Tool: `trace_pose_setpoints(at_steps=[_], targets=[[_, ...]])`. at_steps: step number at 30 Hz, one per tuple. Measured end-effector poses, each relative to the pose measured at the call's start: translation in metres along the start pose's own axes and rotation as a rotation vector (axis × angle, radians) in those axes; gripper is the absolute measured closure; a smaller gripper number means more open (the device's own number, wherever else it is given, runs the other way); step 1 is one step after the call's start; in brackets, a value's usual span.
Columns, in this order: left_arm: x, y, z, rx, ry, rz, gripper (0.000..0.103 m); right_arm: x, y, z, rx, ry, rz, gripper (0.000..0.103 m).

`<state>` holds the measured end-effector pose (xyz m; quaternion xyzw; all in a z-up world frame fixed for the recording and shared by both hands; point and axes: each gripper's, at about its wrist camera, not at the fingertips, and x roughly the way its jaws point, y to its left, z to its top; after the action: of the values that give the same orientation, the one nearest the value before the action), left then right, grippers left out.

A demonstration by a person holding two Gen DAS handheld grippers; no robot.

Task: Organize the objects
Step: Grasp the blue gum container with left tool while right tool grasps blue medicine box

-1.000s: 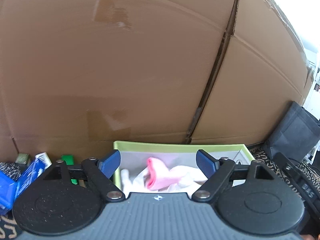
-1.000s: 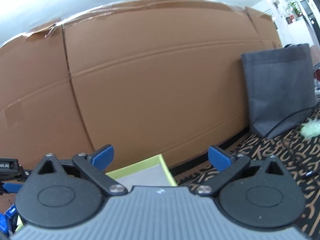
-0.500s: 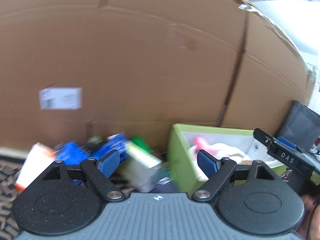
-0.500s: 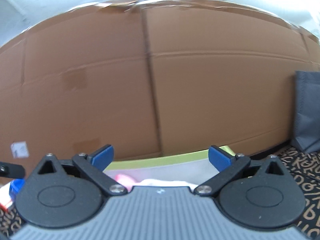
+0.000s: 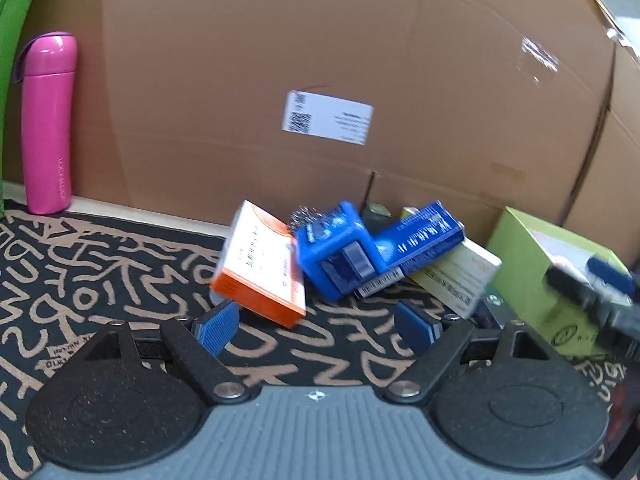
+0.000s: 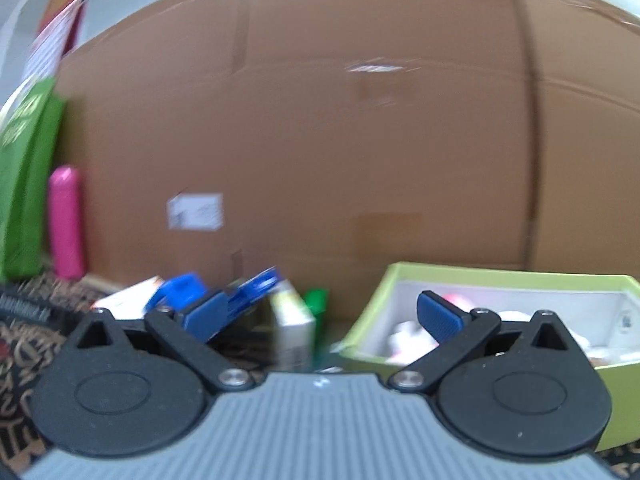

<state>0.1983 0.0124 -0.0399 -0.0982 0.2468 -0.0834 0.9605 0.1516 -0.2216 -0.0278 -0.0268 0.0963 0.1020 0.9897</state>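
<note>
A pile of small things lies on the patterned rug against a big cardboard box: an orange and white carton (image 5: pixel 260 268), a blue block (image 5: pixel 340 256), a long blue carton (image 5: pixel 424 240) and a pale green carton (image 5: pixel 456 276). My left gripper (image 5: pixel 316 326) is open and empty, just in front of the orange carton. A lime green box (image 6: pixel 500 280) holding pink and white cloth stands right of the pile; it also shows in the left wrist view (image 5: pixel 532 264). My right gripper (image 6: pixel 324 316) is open and empty, above the gap between pile and box.
A tall cardboard box (image 5: pixel 320 60) walls off the back. A pink bottle (image 5: pixel 48 120) stands at the far left beside a green bag (image 6: pixel 24 184). The black and tan rug (image 5: pixel 100 272) lies in front.
Both grippers have swung left, from the lime green box towards the pile of cartons. The left one has also dropped lower, closer to the rug. Both stayed open.
</note>
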Motion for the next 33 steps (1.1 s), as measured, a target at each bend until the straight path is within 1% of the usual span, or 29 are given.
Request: trace_pose_setpoints(at_steps=[3, 6, 8, 11, 14, 16, 21, 22, 23, 24, 25, 26, 27, 29, 31, 32, 33], targets=[[0.005, 0.003, 0.010, -0.021, -0.004, -0.013, 0.015, 0.011, 0.022, -0.002, -0.018, 0.037, 0.045, 0.000], [0.018, 0.001, 0.021, -0.030, -0.011, -0.012, 0.015, 0.021, 0.039, -0.001, -0.037, 0.058, 0.064, 0.000], [0.029, -0.001, 0.028, -0.045, -0.006, 0.001, 0.015, 0.023, 0.049, 0.000, -0.062, 0.060, 0.059, 0.000], [0.049, -0.004, 0.035, -0.057, 0.008, 0.002, 0.015, 0.026, 0.060, -0.002, -0.101, 0.066, 0.050, 0.000], [0.067, -0.005, 0.039, -0.046, 0.029, 0.021, 0.015, 0.033, 0.067, -0.002, -0.173, 0.055, 0.013, 0.000], [0.074, -0.004, 0.040, -0.038, 0.028, 0.006, 0.015, 0.043, 0.072, -0.001, -0.221, 0.049, -0.007, 0.000], [0.080, -0.002, 0.044, -0.002, 0.032, -0.028, 0.015, 0.079, 0.079, 0.001, -0.263, 0.085, 0.000, 0.001], [0.080, 0.000, 0.044, 0.001, 0.034, -0.038, 0.016, 0.086, 0.081, 0.000, -0.273, 0.095, 0.009, 0.002], [0.080, 0.001, 0.044, 0.002, 0.038, -0.053, 0.021, 0.093, 0.082, -0.002, -0.279, 0.104, 0.022, 0.005], [0.080, 0.002, 0.044, 0.003, 0.047, -0.079, 0.033, 0.098, 0.084, -0.003, -0.277, 0.121, 0.042, 0.010], [0.081, 0.003, 0.044, 0.005, 0.063, -0.105, 0.036, 0.099, 0.086, -0.005, -0.285, 0.145, 0.081, 0.009], [0.079, 0.002, 0.042, 0.014, 0.060, -0.100, 0.036, 0.096, 0.090, -0.006, -0.310, 0.139, 0.096, 0.008], [0.076, 0.001, 0.040, 0.032, 0.050, -0.094, 0.036, 0.089, 0.095, -0.007, -0.338, 0.119, 0.111, 0.004], [0.068, 0.000, 0.035, 0.072, 0.045, -0.090, 0.037, 0.074, 0.102, -0.010, -0.379, 0.123, 0.156, 0.000], [0.055, 0.000, 0.028, 0.097, 0.053, -0.096, 0.037, 0.058, 0.107, -0.014, -0.415, 0.134, 0.196, 0.000], [0.047, -0.001, 0.025, 0.114, 0.067, -0.113, 0.037, 0.052, 0.108, -0.015, -0.416, 0.165, 0.231, 0.002], [0.039, -0.001, 0.020, 0.134, 0.091, -0.148, 0.038, 0.047, 0.108, -0.015, -0.387, 0.216, 0.306, 0.008]])
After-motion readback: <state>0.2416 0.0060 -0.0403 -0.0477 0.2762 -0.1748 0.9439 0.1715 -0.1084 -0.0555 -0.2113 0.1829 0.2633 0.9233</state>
